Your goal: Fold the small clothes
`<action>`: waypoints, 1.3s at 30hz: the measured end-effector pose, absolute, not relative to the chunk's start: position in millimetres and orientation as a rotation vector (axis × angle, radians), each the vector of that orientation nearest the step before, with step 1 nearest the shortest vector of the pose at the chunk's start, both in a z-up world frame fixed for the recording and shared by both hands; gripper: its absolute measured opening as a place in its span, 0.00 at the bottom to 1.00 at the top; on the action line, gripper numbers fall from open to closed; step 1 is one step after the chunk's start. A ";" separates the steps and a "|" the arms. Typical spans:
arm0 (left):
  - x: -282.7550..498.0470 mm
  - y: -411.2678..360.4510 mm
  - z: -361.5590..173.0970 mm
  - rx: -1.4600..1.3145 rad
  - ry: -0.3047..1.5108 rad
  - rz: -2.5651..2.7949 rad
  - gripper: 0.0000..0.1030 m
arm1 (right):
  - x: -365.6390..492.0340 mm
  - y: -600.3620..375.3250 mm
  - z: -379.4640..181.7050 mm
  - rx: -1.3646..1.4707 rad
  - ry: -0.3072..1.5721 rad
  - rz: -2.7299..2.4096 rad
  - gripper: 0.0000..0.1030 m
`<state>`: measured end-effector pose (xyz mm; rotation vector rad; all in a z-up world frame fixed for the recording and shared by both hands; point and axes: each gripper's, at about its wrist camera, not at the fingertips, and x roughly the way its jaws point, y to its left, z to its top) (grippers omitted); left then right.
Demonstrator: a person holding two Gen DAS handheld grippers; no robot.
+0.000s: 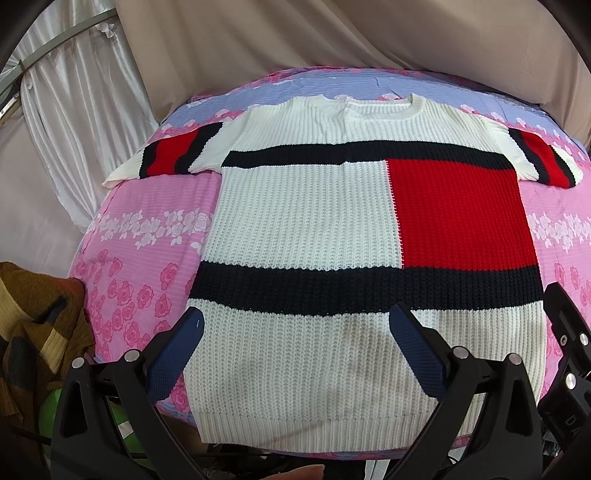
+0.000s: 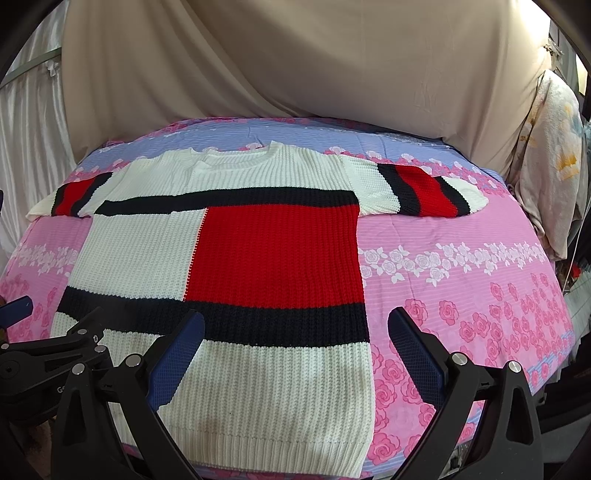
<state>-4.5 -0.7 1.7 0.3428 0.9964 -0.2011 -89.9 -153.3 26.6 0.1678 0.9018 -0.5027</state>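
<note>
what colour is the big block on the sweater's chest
Red, on the sweater, bordered by navy bands; clearest in the right wrist view.

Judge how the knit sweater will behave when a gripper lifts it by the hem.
The sweater is a thick ribbed knit lying limp on the bedsheet, so it will probably drape and sag. The coarse ribbing likely grips well. It looks fairly heavy for its size.

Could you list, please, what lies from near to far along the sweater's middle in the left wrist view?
Ribbed hem → lower black band → upper black band → neckline → floral bedsheet → beige curtain.
</note>
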 end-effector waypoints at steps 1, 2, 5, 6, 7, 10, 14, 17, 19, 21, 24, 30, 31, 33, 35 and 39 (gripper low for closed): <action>-4.5 -0.6 1.7 0.342 0.996 -0.201 0.95 | -89.8 -153.2 26.6 0.168 0.902 -0.503 0.95; -4.3 -0.6 1.7 0.341 0.995 -0.200 0.95 | -89.8 -153.3 26.5 0.168 0.902 -0.502 0.95; -4.2 -0.5 1.8 0.341 0.996 -0.201 0.95 | -89.8 -153.3 26.5 0.168 0.902 -0.502 0.95; -4.2 -0.5 1.7 0.342 0.996 -0.201 0.95 | -89.7 -153.3 26.5 0.168 0.902 -0.503 0.95; -4.2 -0.5 1.7 0.341 0.996 -0.201 0.95 | -89.7 -153.2 26.4 0.168 0.902 -0.502 0.95; -4.4 -0.4 1.7 0.342 0.996 -0.201 0.95 | -89.5 -153.2 26.5 0.168 0.902 -0.502 0.95; -4.2 -0.4 1.6 0.342 0.996 -0.201 0.95 | -89.4 -153.2 26.4 0.169 0.902 -0.503 0.95; -4.5 -1.0 1.1 0.342 0.998 -0.201 0.95 | -89.3 -153.1 26.3 0.167 0.902 -0.502 0.95; -4.5 -0.9 1.1 0.342 0.998 -0.201 0.95 | -89.3 -153.1 26.4 0.168 0.902 -0.502 0.95; -4.3 -0.8 1.2 0.342 0.997 -0.201 0.95 | -89.0 -153.1 26.3 0.167 0.903 -0.502 0.95; -4.9 -0.8 1.1 0.342 0.996 -0.200 0.95 | -88.6 -153.1 26.1 0.167 0.902 -0.501 0.95; -5.1 -1.3 -0.4 0.342 0.999 -0.199 0.95 | -87.8 -153.1 26.0 0.168 0.903 -0.502 0.95; -5.0 -0.9 -1.0 0.342 1.000 -0.199 0.95 | -87.8 -153.7 26.2 0.168 0.903 -0.502 0.95; -4.9 -0.8 -1.2 0.342 1.000 -0.199 0.95 | -87.8 -154.9 26.3 0.167 0.903 -0.502 0.95; -4.8 -0.7 -1.0 0.342 1.000 -0.199 0.95 | -88.0 -156.1 26.6 0.168 0.903 -0.502 0.95; -4.7 -0.7 -1.0 0.342 1.000 -0.199 0.95 | -89.4 -156.9 26.2 0.172 0.905 -0.508 0.95</action>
